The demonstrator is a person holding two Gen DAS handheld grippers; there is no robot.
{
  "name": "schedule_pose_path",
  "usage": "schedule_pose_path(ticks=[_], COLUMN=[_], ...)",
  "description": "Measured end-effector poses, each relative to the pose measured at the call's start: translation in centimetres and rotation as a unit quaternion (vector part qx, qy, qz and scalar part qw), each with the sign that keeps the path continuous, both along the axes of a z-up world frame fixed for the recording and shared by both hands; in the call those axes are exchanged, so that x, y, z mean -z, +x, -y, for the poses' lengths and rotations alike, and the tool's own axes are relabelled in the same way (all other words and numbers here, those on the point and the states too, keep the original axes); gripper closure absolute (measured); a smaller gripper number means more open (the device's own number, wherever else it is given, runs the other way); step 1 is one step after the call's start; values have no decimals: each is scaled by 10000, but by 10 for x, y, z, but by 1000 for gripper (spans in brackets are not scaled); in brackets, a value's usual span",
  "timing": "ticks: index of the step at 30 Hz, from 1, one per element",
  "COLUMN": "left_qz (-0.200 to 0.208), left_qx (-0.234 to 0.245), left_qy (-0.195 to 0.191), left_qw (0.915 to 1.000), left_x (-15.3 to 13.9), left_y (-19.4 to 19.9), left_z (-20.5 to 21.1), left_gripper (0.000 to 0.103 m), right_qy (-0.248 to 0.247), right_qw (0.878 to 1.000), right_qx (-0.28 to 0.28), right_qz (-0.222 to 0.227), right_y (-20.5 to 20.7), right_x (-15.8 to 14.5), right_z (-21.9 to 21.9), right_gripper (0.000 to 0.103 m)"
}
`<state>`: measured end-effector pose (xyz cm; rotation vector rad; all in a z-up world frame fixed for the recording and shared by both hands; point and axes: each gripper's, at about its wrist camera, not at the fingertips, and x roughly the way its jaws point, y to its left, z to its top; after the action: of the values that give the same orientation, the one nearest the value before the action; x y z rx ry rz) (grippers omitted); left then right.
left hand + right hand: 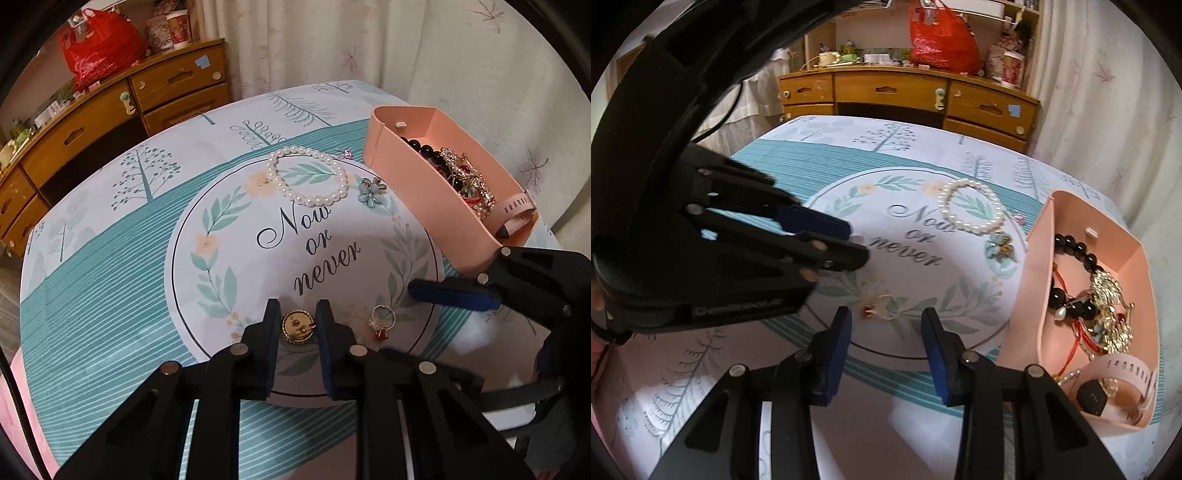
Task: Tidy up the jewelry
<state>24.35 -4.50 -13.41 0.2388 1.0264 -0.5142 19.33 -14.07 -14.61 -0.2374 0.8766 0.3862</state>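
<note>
A round gold brooch [297, 327] lies on the tablecloth between the tips of my open left gripper [297, 313], untouched. A ring with red charms [382, 323] lies just to its right; in the right wrist view the ring [882, 306] sits just ahead of my open, empty right gripper [886, 319]. A pearl bracelet [308, 176] and a blue flower brooch [370, 192] lie farther off, near the pink box [417, 192]. The box [1027, 306] holds black beads, gold pieces and a pink watch [1119, 376].
The table [110, 288] has a teal and white printed cloth. A wooden dresser [110, 114] with a red bag [99, 44] stands behind it. Curtains [332, 40] hang at the back. In the right wrist view the left gripper [857, 245] is at the left.
</note>
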Motion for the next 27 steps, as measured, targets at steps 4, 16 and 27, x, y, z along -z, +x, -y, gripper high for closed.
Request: schedule_pose_path(ticks=[4, 16, 27], left_qz=[-213, -223, -196], left_qx=[-210, -916, -966], left_qy=[-198, -301, -270], left_qw=[9994, 9951, 9948], left_x=[-1, -10, -13], left_y=[5, 21, 23], left_z=[-10, -51, -54], left_gripper=[86, 86, 86], right_qy=[-17, -314, -295], right_qw=[9998, 9993, 9994], right_qx=[215, 66, -138], right_qz=[-13, 166, 107], right_y=[6, 8, 15], right_x=[-1, -1, 0], right_z=[11, 0, -13], right_gripper=[65, 65, 63])
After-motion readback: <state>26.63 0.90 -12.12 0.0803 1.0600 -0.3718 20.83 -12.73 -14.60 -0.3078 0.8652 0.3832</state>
